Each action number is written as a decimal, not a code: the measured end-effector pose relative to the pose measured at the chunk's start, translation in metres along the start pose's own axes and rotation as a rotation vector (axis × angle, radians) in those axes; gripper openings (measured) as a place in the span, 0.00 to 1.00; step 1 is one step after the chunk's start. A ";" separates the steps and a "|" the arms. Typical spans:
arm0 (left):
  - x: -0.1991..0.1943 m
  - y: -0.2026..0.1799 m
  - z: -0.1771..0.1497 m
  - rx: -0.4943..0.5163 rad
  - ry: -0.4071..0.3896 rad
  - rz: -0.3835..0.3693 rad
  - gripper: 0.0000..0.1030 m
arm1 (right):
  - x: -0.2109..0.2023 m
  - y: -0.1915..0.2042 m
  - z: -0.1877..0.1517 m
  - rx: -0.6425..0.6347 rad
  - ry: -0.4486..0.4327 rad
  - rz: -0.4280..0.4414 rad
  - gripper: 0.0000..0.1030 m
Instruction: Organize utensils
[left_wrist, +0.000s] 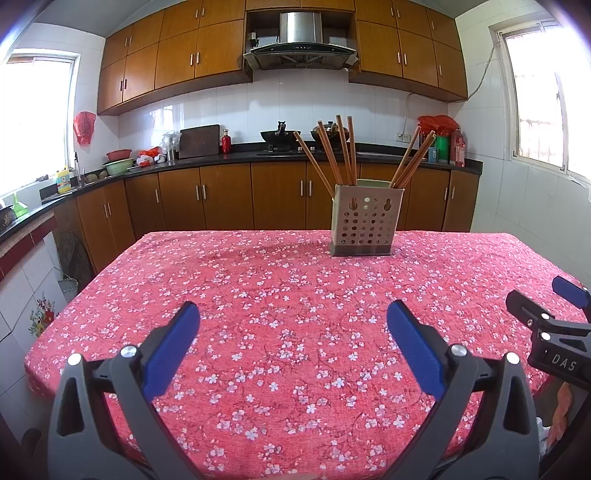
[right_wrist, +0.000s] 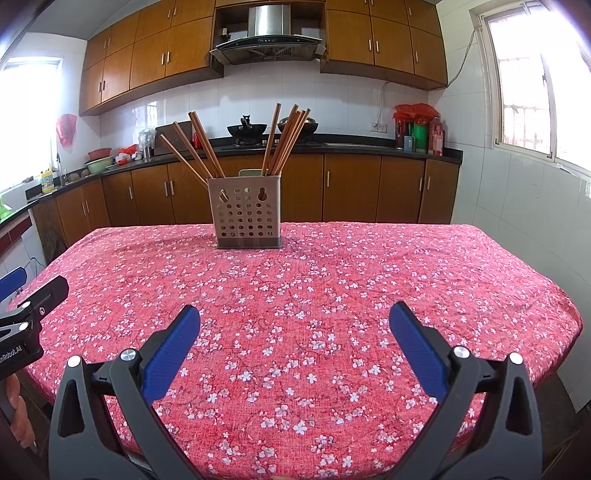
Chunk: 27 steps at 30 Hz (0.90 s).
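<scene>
A beige perforated utensil holder (left_wrist: 364, 223) (right_wrist: 246, 213) stands upright near the far edge of the table. Several brown wooden chopsticks (left_wrist: 341, 149) (right_wrist: 284, 138) stick out of it, leaning left and right in two bunches. My left gripper (left_wrist: 293, 317) is open over the near part of the table, its blue pads (left_wrist: 171, 350) wide apart and holding nothing. My right gripper (right_wrist: 295, 319) is also open and bare, level with the left one. Each gripper shows at the other view's edge, the right gripper (left_wrist: 565, 295) and the left gripper (right_wrist: 33, 284).
The table wears a red cloth with white blossoms (left_wrist: 280, 302) (right_wrist: 332, 280). Behind it runs a kitchen counter (left_wrist: 236, 157) with woks, a cutting board, bottles and bowls. Wooden cabinets and a range hood (left_wrist: 300, 40) hang above. Windows flank both sides.
</scene>
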<state>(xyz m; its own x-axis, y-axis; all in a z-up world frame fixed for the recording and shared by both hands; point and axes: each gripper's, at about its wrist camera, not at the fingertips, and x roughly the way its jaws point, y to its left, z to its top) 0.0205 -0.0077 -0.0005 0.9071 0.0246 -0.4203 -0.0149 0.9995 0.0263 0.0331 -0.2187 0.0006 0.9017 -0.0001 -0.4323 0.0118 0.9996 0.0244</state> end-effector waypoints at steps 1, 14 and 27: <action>0.000 0.000 -0.001 0.000 0.000 0.001 0.96 | 0.000 0.000 0.000 0.000 0.000 0.000 0.98; 0.002 0.000 -0.003 -0.001 0.004 0.000 0.96 | 0.000 0.000 0.000 0.001 0.002 0.000 0.98; 0.005 -0.002 -0.002 -0.005 0.012 0.005 0.96 | 0.001 0.000 -0.002 0.003 0.005 0.002 0.98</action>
<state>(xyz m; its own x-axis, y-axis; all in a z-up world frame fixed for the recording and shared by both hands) 0.0238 -0.0092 -0.0045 0.9017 0.0300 -0.4313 -0.0216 0.9995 0.0243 0.0334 -0.2191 -0.0019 0.8995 0.0020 -0.4369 0.0114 0.9995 0.0279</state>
